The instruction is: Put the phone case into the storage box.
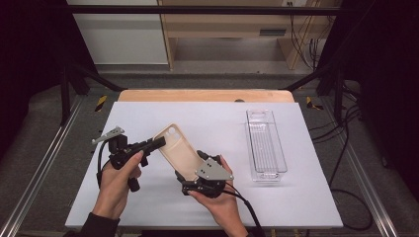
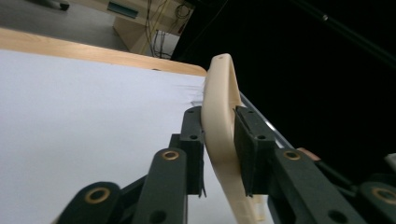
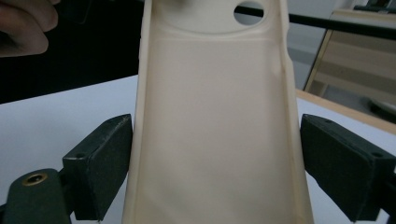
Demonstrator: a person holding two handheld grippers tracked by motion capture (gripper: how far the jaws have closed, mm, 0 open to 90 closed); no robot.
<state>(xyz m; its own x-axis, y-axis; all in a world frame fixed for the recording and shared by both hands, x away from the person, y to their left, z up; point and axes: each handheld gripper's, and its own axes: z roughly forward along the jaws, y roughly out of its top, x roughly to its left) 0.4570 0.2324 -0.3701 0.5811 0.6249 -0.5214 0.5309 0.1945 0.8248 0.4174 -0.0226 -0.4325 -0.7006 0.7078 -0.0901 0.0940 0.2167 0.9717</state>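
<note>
So I'm mid-handoff with this cream phone case [image 1: 179,148], held up off the white table [image 1: 148,197] between both tools. My left gripper [image 1: 159,143] has its jaws clamped on the case's upper edge near the camera cutout; in the left gripper view the pads sit tight on either side of the thin rim [image 2: 219,121]. My right gripper [image 1: 190,174] is at the bottom end of the case. In the right gripper view the left pad touches the case side, but the right pad stands clear of it, so I'd call those jaws apart, cradling rather than pinching.

My read: the case is passing to the left tool. Next move needs the right one to back off cleanly without tugging, then carry the case, maybe toward the clear plastic tray [image 1: 267,145] over on the right.
</note>
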